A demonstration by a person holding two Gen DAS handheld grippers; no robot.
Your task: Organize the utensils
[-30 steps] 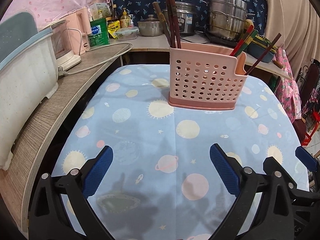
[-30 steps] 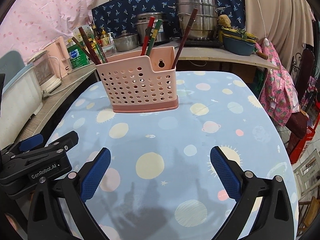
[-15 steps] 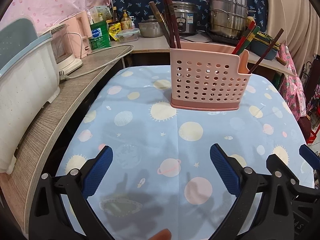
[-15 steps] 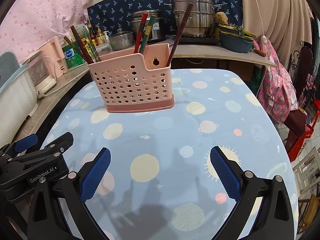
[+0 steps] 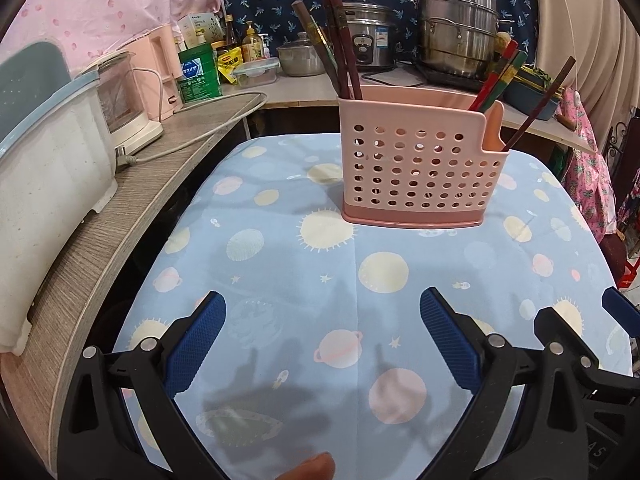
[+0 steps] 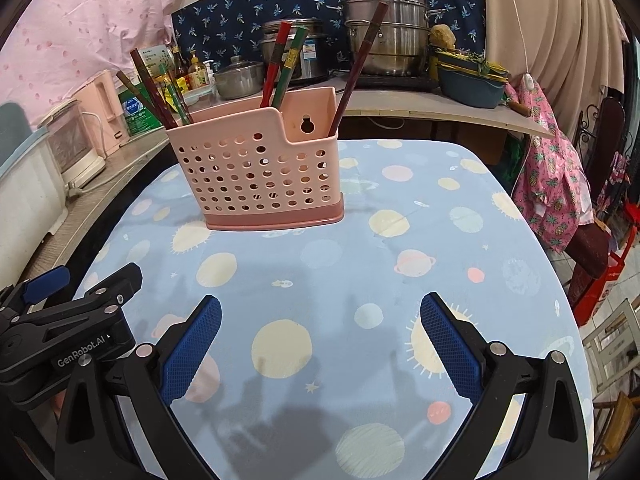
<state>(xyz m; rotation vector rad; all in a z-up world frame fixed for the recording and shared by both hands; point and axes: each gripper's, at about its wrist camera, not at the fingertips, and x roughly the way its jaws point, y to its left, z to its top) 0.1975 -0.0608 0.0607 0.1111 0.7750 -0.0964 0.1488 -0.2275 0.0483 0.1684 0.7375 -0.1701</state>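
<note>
Both jaws spread wide, nothing pinched: left gripper (image 5: 322, 316) and right gripper (image 6: 320, 318) hang low over the table (image 6: 460, 240). Pink holder (image 6: 260, 172) stands upright well ahead of both, slightly left of the right jaws' centreline. Chopsticks (image 6: 284, 64) are already in it, split across its ends; one dark stick (image 6: 360, 64) leans alone at the right end. No loose utensils visible on the cloth. Judgement: sorting looks about done. If regrouping, come in from above, pinch one stick near its top, lift straight so the light holder doesn't tip.
</note>
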